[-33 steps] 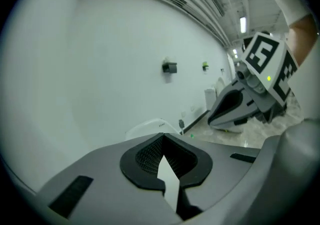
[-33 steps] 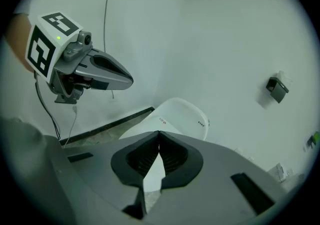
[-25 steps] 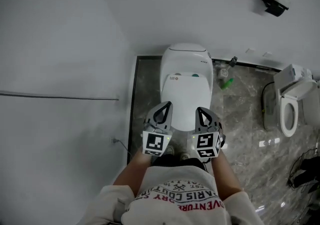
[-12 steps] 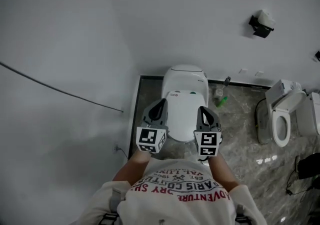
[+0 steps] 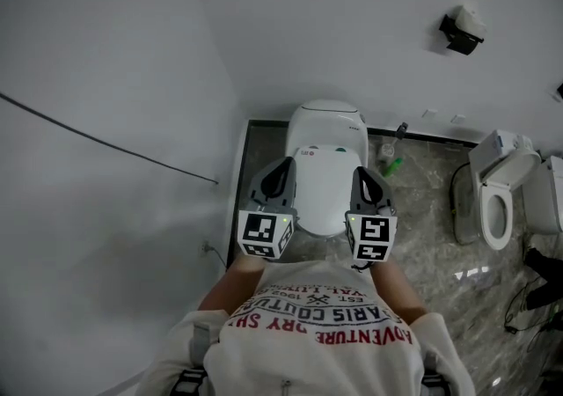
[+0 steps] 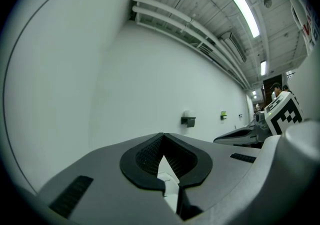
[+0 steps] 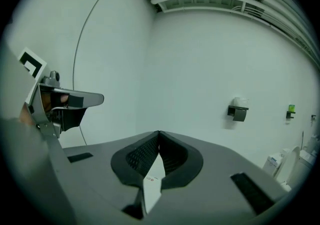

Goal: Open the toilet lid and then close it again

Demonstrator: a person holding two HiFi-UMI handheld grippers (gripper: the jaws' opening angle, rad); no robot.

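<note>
The white toilet (image 5: 325, 135) stands against the back wall with its lid (image 5: 324, 187) down. Both grippers hang in the air in front of it, pointing roughly level toward the wall. My left gripper (image 5: 284, 165) is over the lid's left edge in the head view, and its jaws are shut with nothing between them (image 6: 163, 135). My right gripper (image 5: 363, 172) is over the lid's right edge, jaws also shut and empty (image 7: 158, 132). Through each jaw gap only a white sliver of the toilet (image 7: 152, 181) shows. Neither gripper touches the lid.
A second toilet (image 5: 497, 196) with its lid raised stands at the right. A paper holder (image 5: 462, 31) hangs on the back wall. A green bottle (image 5: 393, 165) lies on the marble floor beside the toilet. A cable (image 5: 106, 146) runs along the left wall, above a socket (image 5: 208, 249).
Both grippers have risen from just above the lid's front to a higher spot in the air, staying shut. The lid has stayed down.
</note>
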